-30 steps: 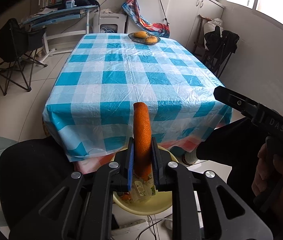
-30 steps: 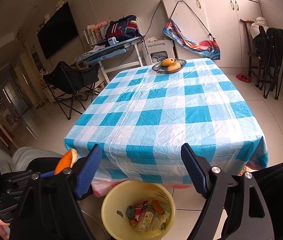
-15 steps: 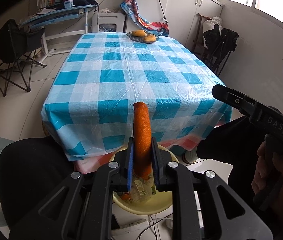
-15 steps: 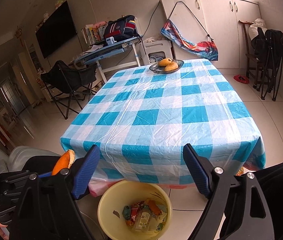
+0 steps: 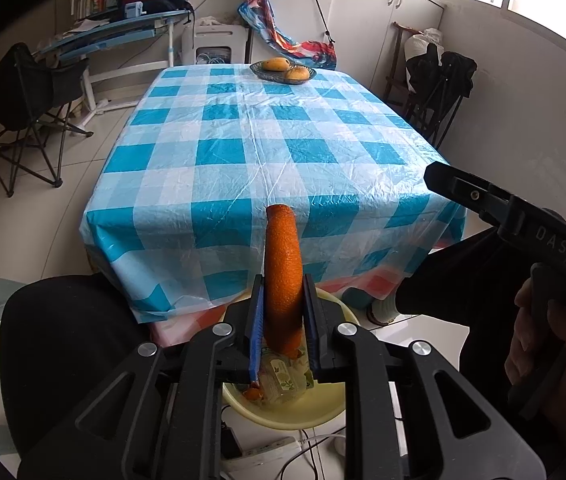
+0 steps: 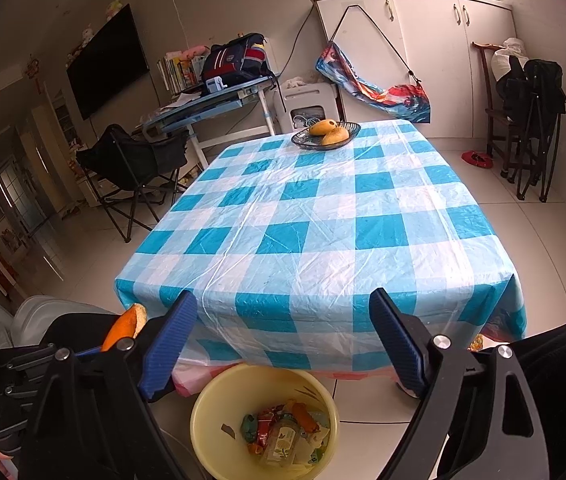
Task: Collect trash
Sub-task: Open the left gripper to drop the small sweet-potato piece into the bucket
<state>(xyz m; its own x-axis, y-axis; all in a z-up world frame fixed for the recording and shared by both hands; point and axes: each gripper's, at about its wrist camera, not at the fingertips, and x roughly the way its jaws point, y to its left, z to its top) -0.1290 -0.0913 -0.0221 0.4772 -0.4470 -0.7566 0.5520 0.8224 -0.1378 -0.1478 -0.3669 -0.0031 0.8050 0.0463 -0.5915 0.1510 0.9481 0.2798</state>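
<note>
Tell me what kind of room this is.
Most likely a lived-in home dining and living room: a dining table under a checked cloth, a fruit bowl, a wall television and white cabinets.

A fruit dish (image 6: 325, 134) is sitting near the far edge of the checked tablecloth (image 6: 323, 220). A folding chair (image 6: 135, 164) is standing left of the table; a backpack (image 6: 235, 60) is resting on the desk (image 6: 203, 106) beyond.

My black tongs (image 5: 281, 320) have blue pads; orange curved peel (image 5: 282, 276); blue-and-white checked plastic tabletop cover (image 5: 267, 152); pale yellow round bin (image 6: 219, 400).
</note>
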